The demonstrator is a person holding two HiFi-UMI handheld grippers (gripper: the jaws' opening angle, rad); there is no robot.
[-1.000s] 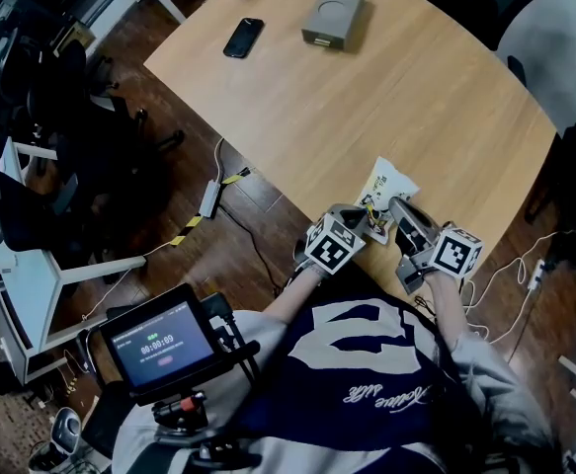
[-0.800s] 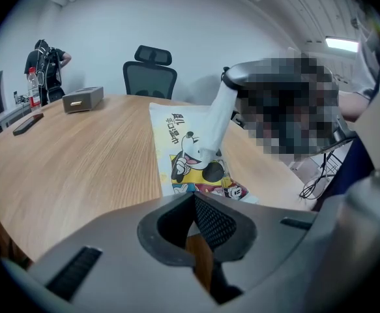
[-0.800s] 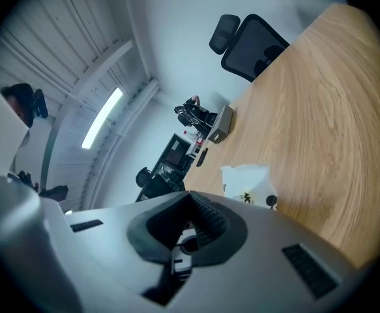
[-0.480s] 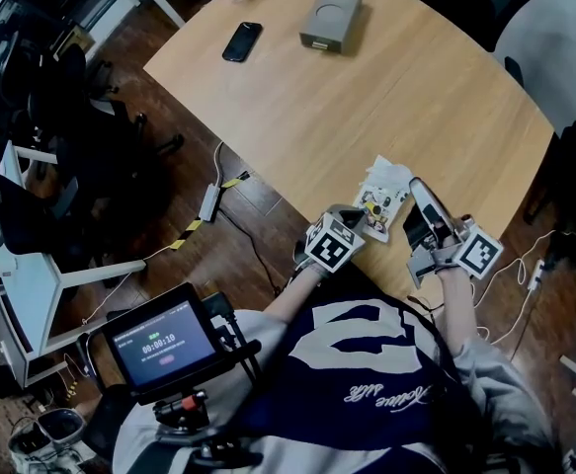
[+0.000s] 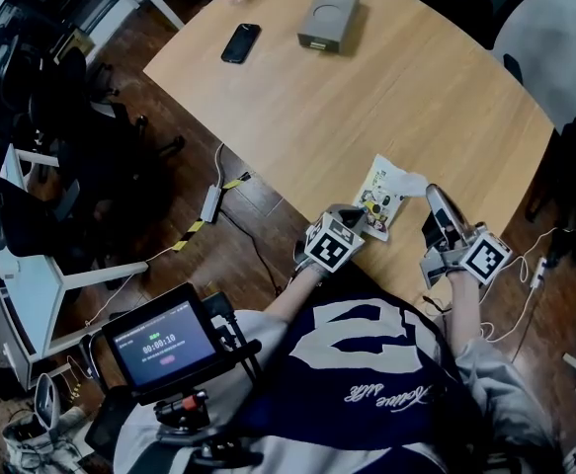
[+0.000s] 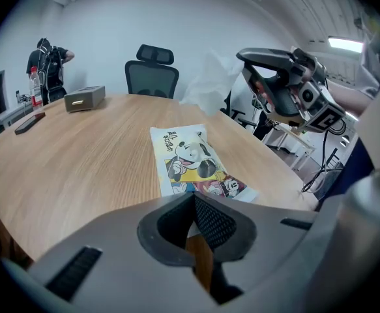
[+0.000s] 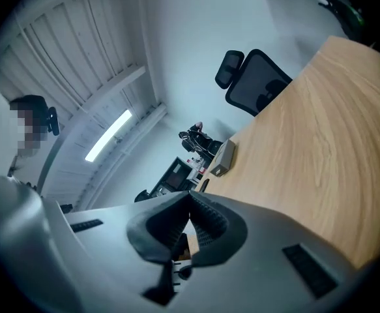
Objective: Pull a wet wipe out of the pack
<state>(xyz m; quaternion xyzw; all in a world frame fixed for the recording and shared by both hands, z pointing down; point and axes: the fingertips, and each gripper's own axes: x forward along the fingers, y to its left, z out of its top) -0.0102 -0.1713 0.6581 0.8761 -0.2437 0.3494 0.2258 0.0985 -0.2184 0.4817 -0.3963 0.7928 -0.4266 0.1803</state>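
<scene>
Your right gripper (image 5: 432, 197) has swung out to the right, off the pack (image 5: 381, 197), since a second ago, drawing the wet wipe (image 5: 413, 180) up with it; its jaws are pinched on the wipe's end; your left gripper (image 5: 359, 221) has stayed at the pack's near edge, jaws closed together; the pack lies flat on the table (image 5: 367, 87), just ahead of that gripper.

The small screen (image 5: 165, 345) at the person's lap shows a timer that looks like 00:00:10. The pack (image 6: 193, 162) on the table (image 6: 79, 155) carries cartoon mice and a short printed line at its far end, too small to read. The shirt (image 5: 367, 358) bears large white print and a line of script, neither readable.
</scene>
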